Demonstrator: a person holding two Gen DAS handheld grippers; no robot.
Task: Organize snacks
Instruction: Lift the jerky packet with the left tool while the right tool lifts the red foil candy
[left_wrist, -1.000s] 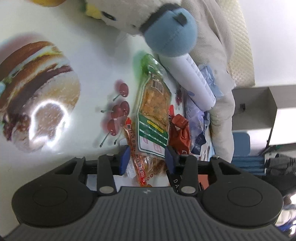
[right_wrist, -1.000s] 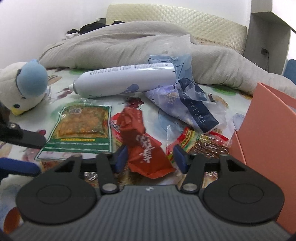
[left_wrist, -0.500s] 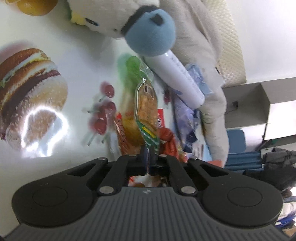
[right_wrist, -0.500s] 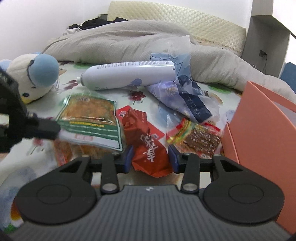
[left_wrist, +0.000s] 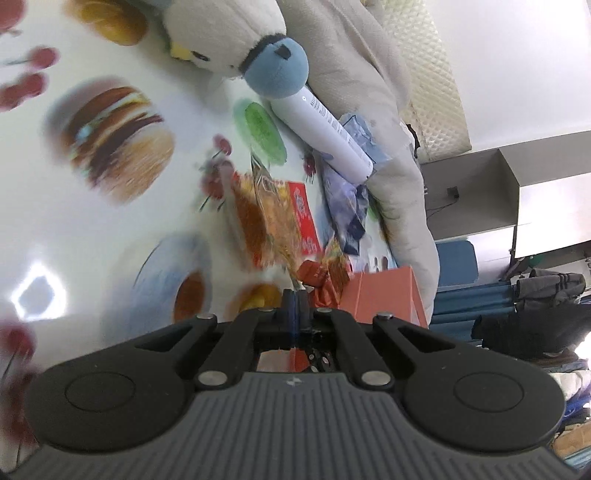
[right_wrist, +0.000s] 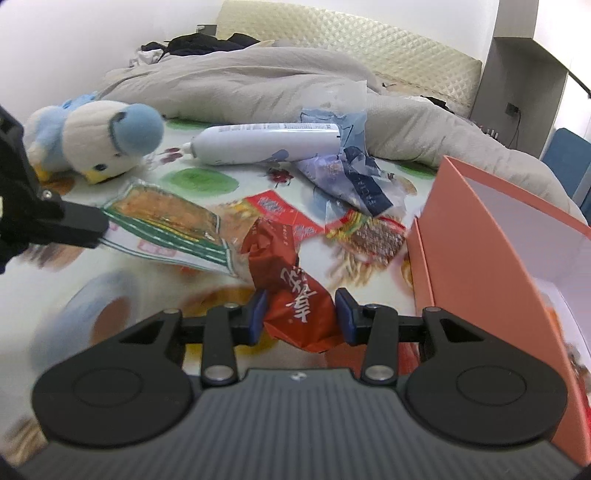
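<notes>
Bed w/ a food-print sheet, snacks scattered. Left gripper fingers pressed together on the green-striped snack pack; right gripper pinches the red packet. Orange box at right looks empty (interior partly hidden); two more packs lie between, so barely begun.

Box at right of snack packs; toy bird far left; tube behind packs.
</notes>
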